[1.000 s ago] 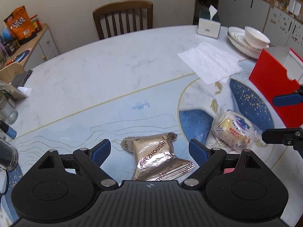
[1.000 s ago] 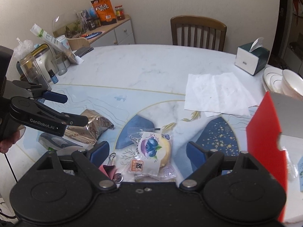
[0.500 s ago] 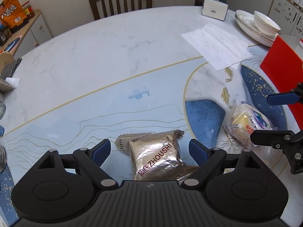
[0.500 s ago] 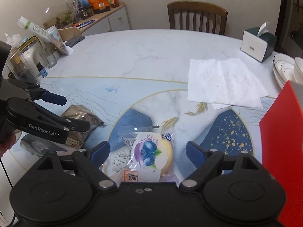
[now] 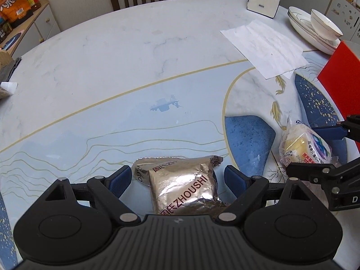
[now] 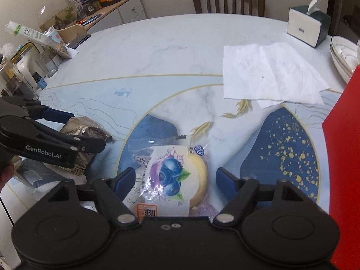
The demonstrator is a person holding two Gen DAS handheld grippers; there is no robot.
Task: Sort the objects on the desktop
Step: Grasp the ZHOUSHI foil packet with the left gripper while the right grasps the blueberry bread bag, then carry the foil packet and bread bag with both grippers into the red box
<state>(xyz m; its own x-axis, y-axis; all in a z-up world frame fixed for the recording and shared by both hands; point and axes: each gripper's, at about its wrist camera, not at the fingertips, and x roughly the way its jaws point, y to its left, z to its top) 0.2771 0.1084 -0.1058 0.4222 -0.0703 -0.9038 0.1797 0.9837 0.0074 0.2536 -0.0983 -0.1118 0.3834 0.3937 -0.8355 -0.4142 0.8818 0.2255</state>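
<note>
Both grippers hang over the table [image 5: 139,51], on the side away from the tissue box [image 5: 263,2]. The left gripper [image 5: 177,176] has its fingers spread wide around a foil snack packet [image 5: 183,186], not touching it. Nearer the tissue box side, the right gripper [image 6: 175,176] is closing its fingers around a blueberry bun [image 6: 175,177], with gaps showing on both sides.
</note>
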